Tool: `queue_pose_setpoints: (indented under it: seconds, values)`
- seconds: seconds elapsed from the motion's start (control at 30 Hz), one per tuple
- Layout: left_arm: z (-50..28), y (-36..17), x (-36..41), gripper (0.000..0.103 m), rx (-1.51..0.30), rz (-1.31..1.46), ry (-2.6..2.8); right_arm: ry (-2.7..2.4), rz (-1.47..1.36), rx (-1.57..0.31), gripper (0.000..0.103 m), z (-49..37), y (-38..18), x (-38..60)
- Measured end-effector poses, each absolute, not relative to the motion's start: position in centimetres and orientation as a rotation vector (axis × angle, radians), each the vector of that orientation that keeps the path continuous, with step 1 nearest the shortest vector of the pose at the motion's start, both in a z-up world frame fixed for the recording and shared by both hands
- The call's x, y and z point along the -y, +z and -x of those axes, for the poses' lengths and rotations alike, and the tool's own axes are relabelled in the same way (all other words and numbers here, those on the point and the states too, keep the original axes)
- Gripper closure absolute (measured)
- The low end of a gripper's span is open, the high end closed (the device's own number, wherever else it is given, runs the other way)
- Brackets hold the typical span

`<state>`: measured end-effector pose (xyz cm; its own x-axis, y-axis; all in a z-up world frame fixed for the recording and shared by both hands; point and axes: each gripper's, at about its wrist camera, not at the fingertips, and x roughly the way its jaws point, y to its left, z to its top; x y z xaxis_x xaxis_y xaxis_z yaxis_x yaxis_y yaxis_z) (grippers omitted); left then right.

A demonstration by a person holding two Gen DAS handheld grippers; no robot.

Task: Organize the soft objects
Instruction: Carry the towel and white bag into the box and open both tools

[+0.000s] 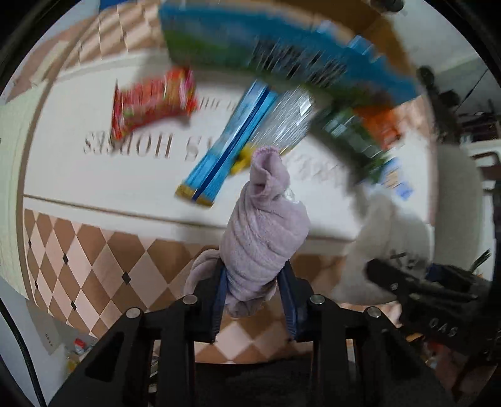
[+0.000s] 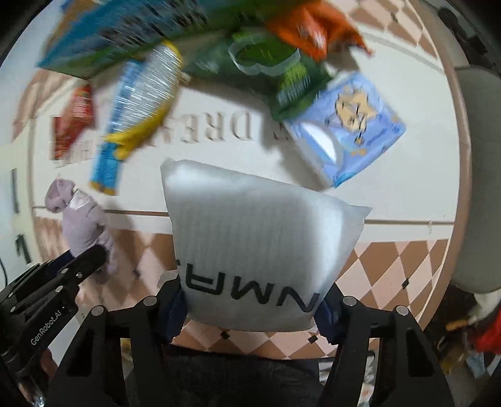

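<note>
- Carrying two soft things at once is the step in hand, as I judge it: the left gripper is clamped on a rolled lilac towel, and the right gripper is clamped on a white foam pouch with black lettering.
- Both loads hang over the near edge of the white mat, the landmark here; the towel's free end points toward the blue stick packet lying on that mat.
- The mat's far side is crowded: red snack bag, blue carton, green bag, orange bag, and a pale blue tissue pack beyond the pouch.
- Keep the grip on the pouch gentle but firm; foam likely compresses and could slip out sideways.
- The towel is pinched near its lower end, so the roll may unwind; hold it upright.
- Keep both hands apart, and choose a bare patch of mat before lowering.
</note>
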<state>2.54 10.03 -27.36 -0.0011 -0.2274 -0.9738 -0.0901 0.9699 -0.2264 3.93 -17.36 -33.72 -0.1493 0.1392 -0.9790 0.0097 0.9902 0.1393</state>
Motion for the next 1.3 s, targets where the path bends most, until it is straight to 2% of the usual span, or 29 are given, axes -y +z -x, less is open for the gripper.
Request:
queue_pose_setpoints:
  seconds: [0.13,0.17,0.23,0.3,0.43,0.53,0.73,0.93,1.13,1.3]
  values:
    - [-5.3,-18.6,-9.6,0.074,-1.449,0.301,-0.140,0.190,-0.118,-1.612,0.035,-5.2,-27.2,18.6]
    - [-6.9,-18.8,-7.0,0.074,-1.433,0.307,-0.152,0.208,-0.120,-1.577,0.035,-6.0,-25.2,18.9]
    - [-9.3,-16.3,-6.9,0.074,-1.398,0.310,-0.167,0.237,-0.124,-1.519,0.035,-7.6,-21.7,18.9]
    - [-13.2,-16.9,-5.7,0.074,-1.376,0.298,-0.162,0.258,-0.113,-1.457,0.035,-10.0,-18.5,19.2]
    - [-22.7,-18.8,-5.4,0.074,-1.394,0.335,-0.156,0.229,-0.059,-1.390,0.035,-16.7,-16.5,17.6]
    - [-29.0,-21.0,-4.5,0.074,-1.461,0.383,-0.171,0.211,-0.033,-1.388,0.034,-22.7,-17.9,16.3]
    - [-36.9,-27.1,-1.8,0.074,-1.617,0.350,-0.197,0.155,0.011,-1.483,0.034,-32.5,-24.3,14.1]
    - [-40.3,-32.1,-0.5,0.074,-1.734,0.318,-0.219,0.129,0.040,-1.553,0.034,-39.0,-30.6,12.9]
    - [-41.1,-33.5,0.1,0.074,-1.773,0.288,-0.229,0.112,0.081,-1.603,0.033,-42.3,-35.1,13.1]
    - [-40.9,-33.2,-0.2,0.069,-1.768,0.284,-0.222,0.113,0.111,-1.612,0.031,-43.5,-36.1,12.9]
